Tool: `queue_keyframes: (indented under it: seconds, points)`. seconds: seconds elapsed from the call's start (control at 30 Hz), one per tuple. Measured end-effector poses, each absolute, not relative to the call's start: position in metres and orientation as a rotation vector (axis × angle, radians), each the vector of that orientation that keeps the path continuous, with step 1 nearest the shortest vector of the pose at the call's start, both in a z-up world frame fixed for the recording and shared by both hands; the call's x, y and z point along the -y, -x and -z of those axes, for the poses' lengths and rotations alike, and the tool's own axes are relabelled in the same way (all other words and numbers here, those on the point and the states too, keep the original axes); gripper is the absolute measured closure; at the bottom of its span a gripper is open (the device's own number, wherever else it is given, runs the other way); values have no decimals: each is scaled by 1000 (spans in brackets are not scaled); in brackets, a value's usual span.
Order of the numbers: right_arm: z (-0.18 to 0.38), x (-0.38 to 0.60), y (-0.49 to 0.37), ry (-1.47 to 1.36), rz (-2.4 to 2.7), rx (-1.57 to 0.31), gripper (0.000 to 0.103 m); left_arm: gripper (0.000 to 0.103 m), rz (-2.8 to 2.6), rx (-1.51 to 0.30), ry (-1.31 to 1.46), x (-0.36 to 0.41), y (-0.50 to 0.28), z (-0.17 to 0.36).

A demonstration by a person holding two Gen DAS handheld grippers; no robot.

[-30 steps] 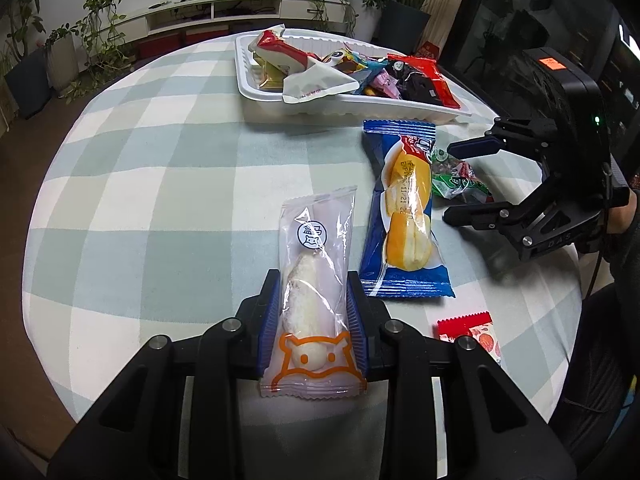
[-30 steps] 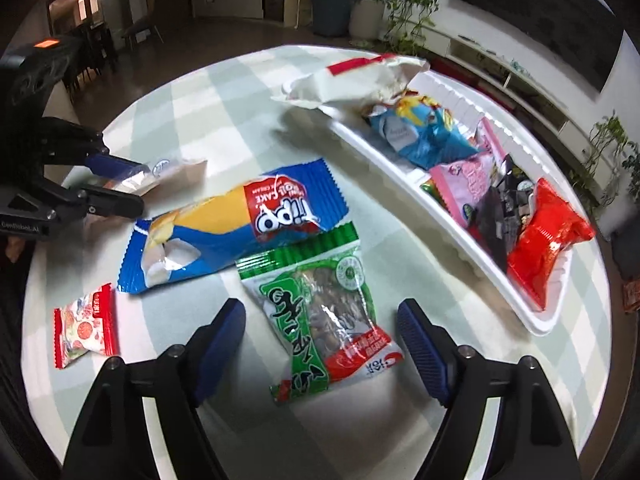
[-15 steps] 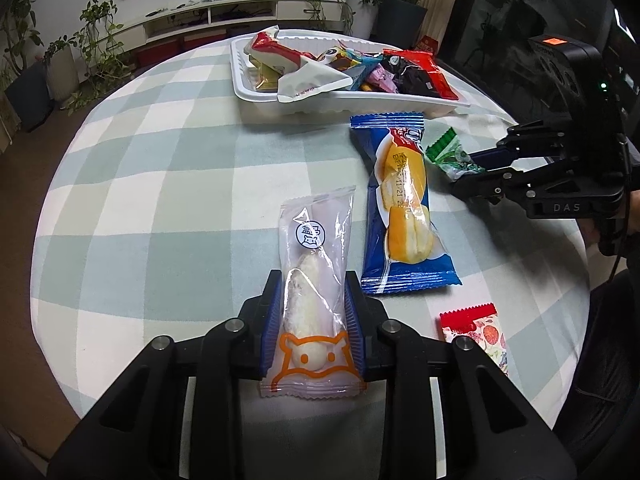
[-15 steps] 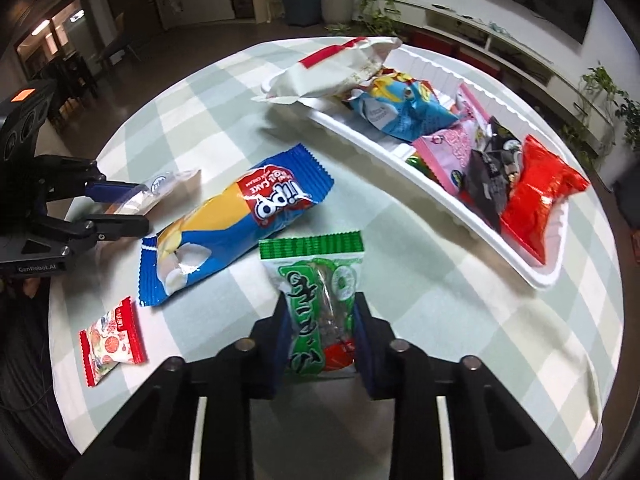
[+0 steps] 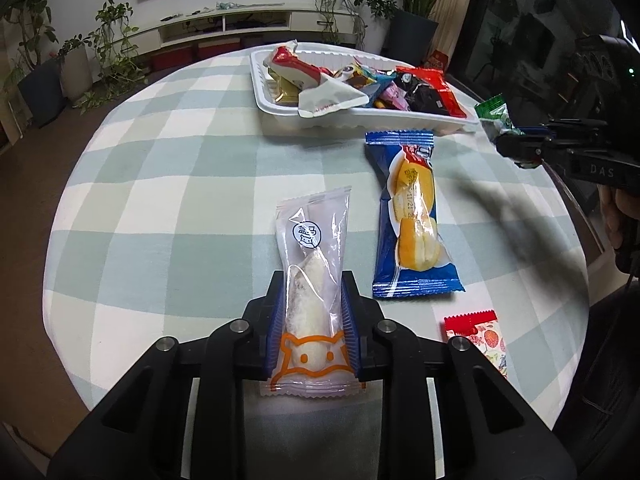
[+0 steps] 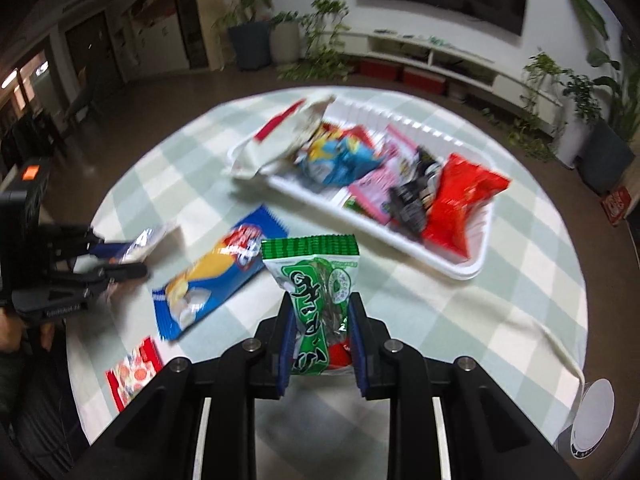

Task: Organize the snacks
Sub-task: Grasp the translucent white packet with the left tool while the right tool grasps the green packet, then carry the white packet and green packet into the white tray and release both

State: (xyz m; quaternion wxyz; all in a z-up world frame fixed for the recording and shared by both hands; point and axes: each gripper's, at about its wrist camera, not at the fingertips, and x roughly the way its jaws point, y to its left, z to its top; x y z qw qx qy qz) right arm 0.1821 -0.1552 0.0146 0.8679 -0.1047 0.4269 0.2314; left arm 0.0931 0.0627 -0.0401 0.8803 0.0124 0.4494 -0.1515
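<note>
Gripping clear bun packet point(image 5: 314, 276), left jaws closing; right clamps green packet point(image 6: 320, 292).

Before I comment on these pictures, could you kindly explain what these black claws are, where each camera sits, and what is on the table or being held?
There is no robot arm here: a person holds a two-finger gripper in each hand, and a fisheye camera on each one looks forward along its fingers.

The left wrist view shows the left gripper; its jaws are closing on a clear-wrapped white pastry whose far end rests on the checked tablecloth.

The right wrist view, somewhat blurred, shows the right gripper clamped on a green snack packet, raised off the table.

Loose on the cloth lie a blue cake packet and a small red candy packet. Beyond them, a white tray already holds several snacks.
</note>
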Motion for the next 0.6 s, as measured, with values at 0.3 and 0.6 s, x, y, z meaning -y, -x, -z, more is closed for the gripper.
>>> queue_keyframes:
  seconds: [0.3, 0.6]
  points:
    - [-41, 183, -192, 92, -353, -762, 77, 79, 301, -871, 34, -69, -94, 15]
    - [-52, 187, -202, 40, -333, -715, 77, 79, 359, -792, 44, -46, -129, -40]
